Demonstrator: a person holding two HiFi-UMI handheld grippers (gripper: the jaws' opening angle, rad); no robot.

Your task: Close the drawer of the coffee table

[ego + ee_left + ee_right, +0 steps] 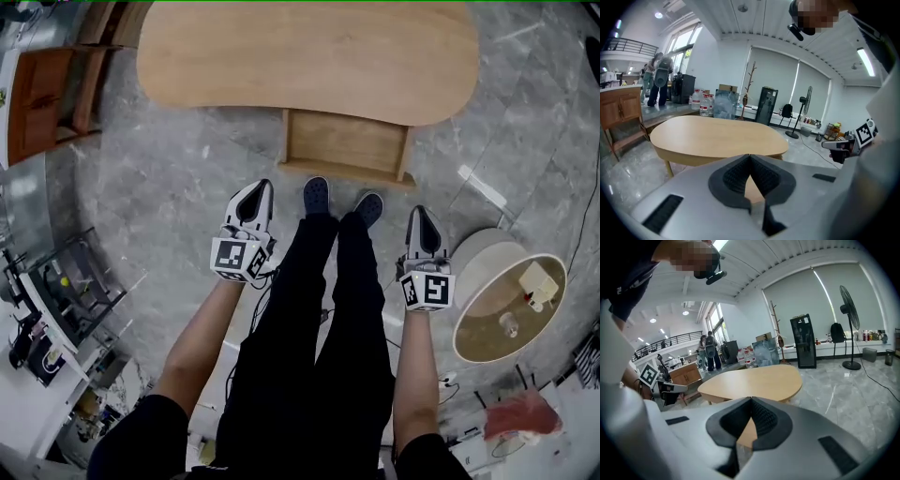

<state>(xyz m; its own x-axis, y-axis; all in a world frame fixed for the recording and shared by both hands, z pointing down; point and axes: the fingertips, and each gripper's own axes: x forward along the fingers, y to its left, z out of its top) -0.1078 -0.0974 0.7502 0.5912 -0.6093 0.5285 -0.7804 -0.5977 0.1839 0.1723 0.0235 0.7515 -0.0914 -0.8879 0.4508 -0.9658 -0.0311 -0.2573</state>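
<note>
The light wooden coffee table [309, 56] stands ahead of me, and its drawer [347, 141] is pulled out toward my feet. My left gripper [253, 190] is held low, a little short of the drawer's front left corner, with its jaws shut and nothing between them. Just right of the drawer's front is my right gripper [419, 216], also shut and empty. In the left gripper view the table top [717, 136] lies beyond the closed left gripper [750, 157]. The right gripper view shows the table [754, 380] past the closed right gripper [751, 401]. Neither gripper touches the drawer.
My shoes [316, 195] stand right at the drawer's front. A round white stand [511, 305] with small items is on the floor to the right. A wooden cabinet [47, 98] and a wire cart [66, 291] are at the left. People [656, 77] stand far off.
</note>
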